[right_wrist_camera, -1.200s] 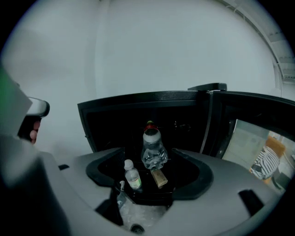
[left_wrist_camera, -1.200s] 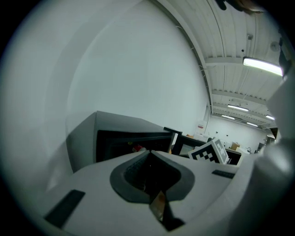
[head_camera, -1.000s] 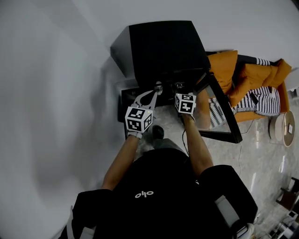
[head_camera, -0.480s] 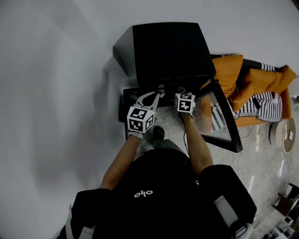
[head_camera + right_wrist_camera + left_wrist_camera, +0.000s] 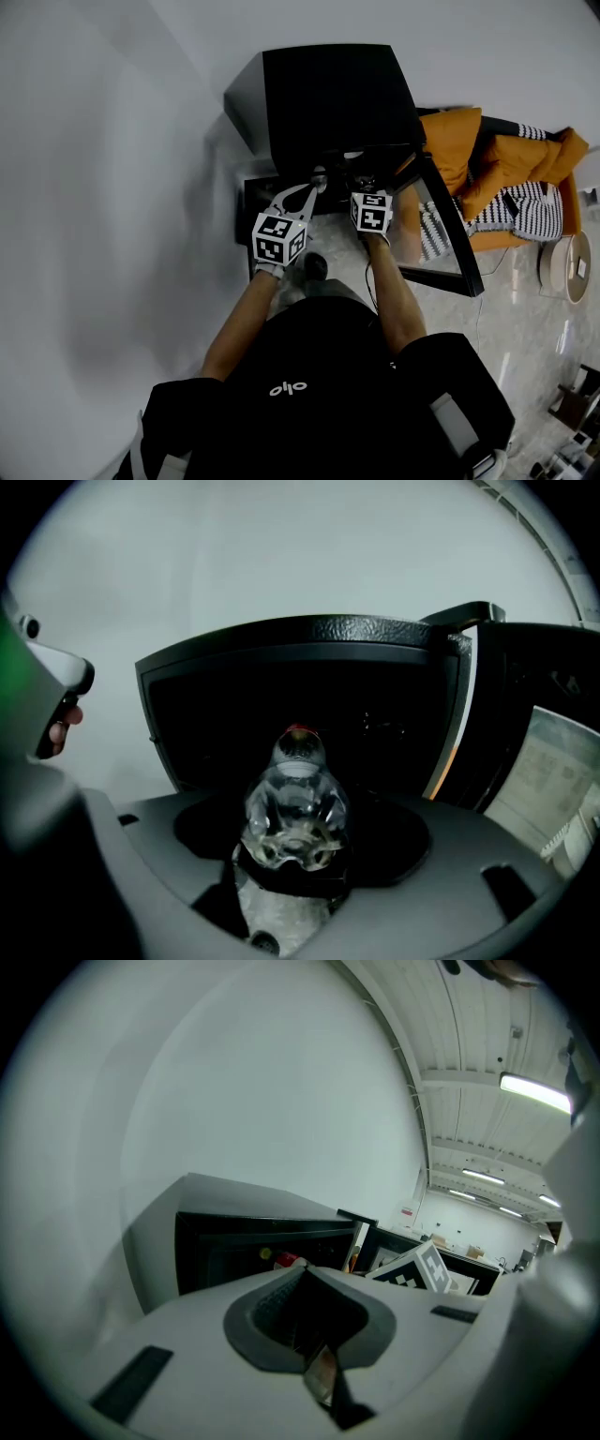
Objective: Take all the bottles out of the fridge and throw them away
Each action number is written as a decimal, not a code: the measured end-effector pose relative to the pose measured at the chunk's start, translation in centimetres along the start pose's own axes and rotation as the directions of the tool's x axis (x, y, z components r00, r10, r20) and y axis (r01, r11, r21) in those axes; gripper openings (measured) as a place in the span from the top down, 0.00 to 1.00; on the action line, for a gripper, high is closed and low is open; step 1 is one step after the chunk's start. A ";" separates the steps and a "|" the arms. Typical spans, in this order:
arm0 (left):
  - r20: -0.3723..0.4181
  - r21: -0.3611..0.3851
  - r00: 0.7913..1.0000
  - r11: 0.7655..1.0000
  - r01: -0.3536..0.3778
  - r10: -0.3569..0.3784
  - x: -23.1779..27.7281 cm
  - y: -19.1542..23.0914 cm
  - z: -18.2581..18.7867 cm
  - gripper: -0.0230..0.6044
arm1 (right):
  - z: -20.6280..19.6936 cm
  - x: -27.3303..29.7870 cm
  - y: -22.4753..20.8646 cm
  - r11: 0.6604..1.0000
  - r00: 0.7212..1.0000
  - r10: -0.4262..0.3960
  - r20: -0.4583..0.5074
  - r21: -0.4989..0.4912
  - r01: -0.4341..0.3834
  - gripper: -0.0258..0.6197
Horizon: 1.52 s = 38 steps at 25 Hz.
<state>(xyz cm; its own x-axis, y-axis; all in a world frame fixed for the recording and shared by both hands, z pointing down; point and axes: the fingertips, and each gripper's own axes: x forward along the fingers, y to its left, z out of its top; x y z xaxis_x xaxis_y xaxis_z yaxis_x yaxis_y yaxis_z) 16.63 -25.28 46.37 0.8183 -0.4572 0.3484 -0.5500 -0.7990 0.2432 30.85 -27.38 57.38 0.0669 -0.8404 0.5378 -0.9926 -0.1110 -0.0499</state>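
The black fridge (image 5: 328, 94) stands against the wall with its glass door (image 5: 450, 234) swung open to the right. My right gripper (image 5: 361, 183) is at the fridge's mouth, shut on a clear plastic bottle (image 5: 296, 794) with a red cap that points into the dark inside. My left gripper (image 5: 317, 180) is beside it on the left, shut, with no bottle between its jaws (image 5: 305, 1274). In the left gripper view, a red cap (image 5: 287, 1261) and a small yellow thing (image 5: 265, 1254) show inside the fridge (image 5: 244, 1241).
White wall fills the left. Right of the open door lies an orange couch (image 5: 506, 159) with striped cloth on it, and a round white object (image 5: 570, 267) stands on the tiled floor. The door's edge is close to my right arm.
The right gripper with the bottle has edged slightly back toward me. The left gripper has kept still.
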 end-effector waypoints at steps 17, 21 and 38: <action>0.046 0.021 0.999 1.000 -0.012 0.011 -7.9 -5.3 -1.7 0.97 | 0.9 -13.0 3.2 0.999 0.993 0.003 0.115 -0.041 0.001 0.46; 0.064 0.023 0.998 0.999 -0.025 0.023 -10.1 -6.4 -2.3 0.97 | 0.1 -15.9 4.0 0.999 0.992 0.005 0.128 -0.048 0.001 0.46; 0.107 -0.047 0.976 0.981 -0.186 0.190 -21.0 -5.5 -7.0 0.97 | -3.0 -20.9 12.4 0.982 0.983 0.136 0.121 -0.146 -0.118 0.46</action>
<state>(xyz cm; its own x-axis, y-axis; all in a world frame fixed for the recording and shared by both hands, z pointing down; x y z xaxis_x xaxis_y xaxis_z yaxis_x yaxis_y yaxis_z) 1.30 -8.58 44.02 0.7120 -0.6399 0.2890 -0.6997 -0.6808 0.2164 16.87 -9.61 48.07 -0.0572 -0.9057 0.4201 -0.9977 0.0677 0.0101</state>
